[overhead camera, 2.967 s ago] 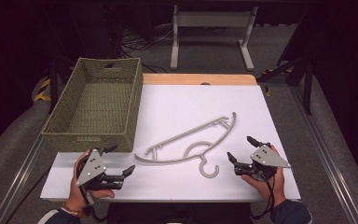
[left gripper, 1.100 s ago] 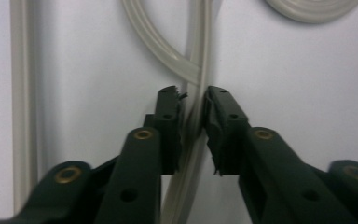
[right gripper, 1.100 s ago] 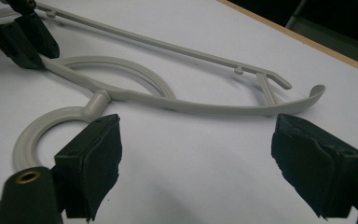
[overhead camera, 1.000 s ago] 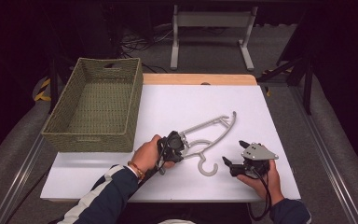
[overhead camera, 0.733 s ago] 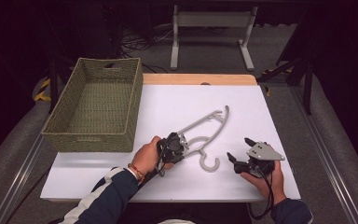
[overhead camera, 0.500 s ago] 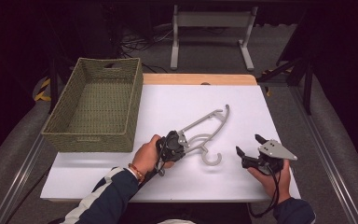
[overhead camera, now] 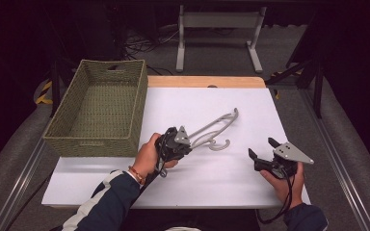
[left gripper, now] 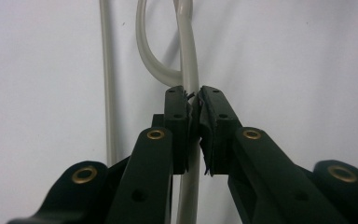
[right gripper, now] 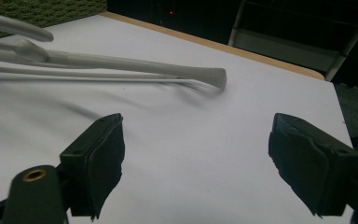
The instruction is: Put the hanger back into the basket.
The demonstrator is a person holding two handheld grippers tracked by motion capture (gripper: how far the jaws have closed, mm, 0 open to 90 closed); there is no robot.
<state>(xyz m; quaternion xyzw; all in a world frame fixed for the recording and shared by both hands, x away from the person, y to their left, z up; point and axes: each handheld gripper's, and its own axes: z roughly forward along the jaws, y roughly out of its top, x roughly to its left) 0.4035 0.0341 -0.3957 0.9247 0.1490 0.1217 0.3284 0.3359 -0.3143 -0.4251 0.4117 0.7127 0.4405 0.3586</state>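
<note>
High view: the grey hanger (overhead camera: pixel 211 131) lies across the white table (overhead camera: pixel 212 173) just right of the woven basket (overhead camera: pixel 96 108), its far arm pointing up and away from the basket, its hook curled on the side away from the basket. The left gripper (overhead camera: pixel 177 142) grips the hanger's near arm, close to the basket's near right corner. In the left gripper view the pads (left gripper: pixel 176 126) are pinched tight on one thin bar of the hanger (left gripper: pixel 189 60), holding only a narrow bite at the tips.

The right gripper (overhead camera: pixel 265 153) sits well right of the basket, beyond the hook, jaws spread wide and holding nothing; the right gripper view shows the hanger's arm end (right gripper: pixel 214 77) ahead of the open pads.

Risks, as judged:
- Thin round bar, tip-only bite: the hanger may swivel or slip out once lifted.
- A long arm swinging could catch the basket rim on the way over.
- The hook could snag the right gripper if that hand closes in.
</note>
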